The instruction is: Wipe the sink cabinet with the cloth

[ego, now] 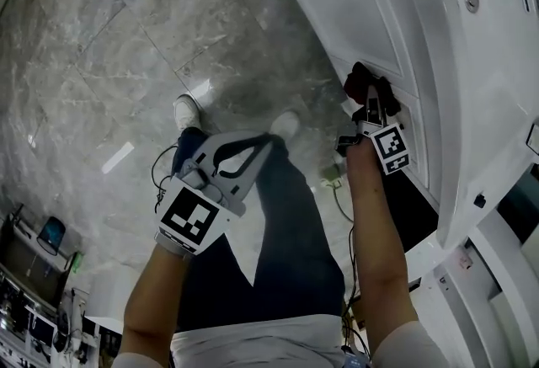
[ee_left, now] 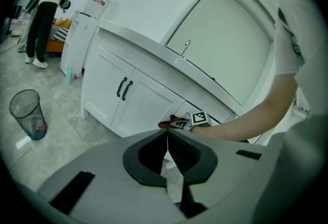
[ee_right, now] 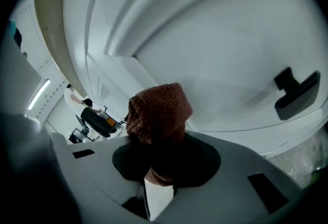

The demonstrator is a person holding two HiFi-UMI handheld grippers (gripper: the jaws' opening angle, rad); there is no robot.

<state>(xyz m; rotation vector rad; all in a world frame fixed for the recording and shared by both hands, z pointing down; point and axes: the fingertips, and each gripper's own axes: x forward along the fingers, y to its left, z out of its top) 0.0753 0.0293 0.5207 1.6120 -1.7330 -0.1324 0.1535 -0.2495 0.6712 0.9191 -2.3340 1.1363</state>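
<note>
Right gripper view shows your right gripper (ee_right: 160, 164) squeezing the brown cloth (ee_right: 159, 113), bunched up so it can rub the white sink cabinet door (ee_right: 215, 59) near its black handle (ee_right: 296, 94). Your left gripper (ee_left: 166, 159) is pinched together, empty, well away.

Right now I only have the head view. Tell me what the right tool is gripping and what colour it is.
Observer: The right tool is shut on a bunched reddish-brown cloth, which sticks out ahead of its jaws.
Operator: Report the left tool too, open or shut.
Observer: The left tool is shut; in the left gripper view its jaws meet with nothing between them.
</note>
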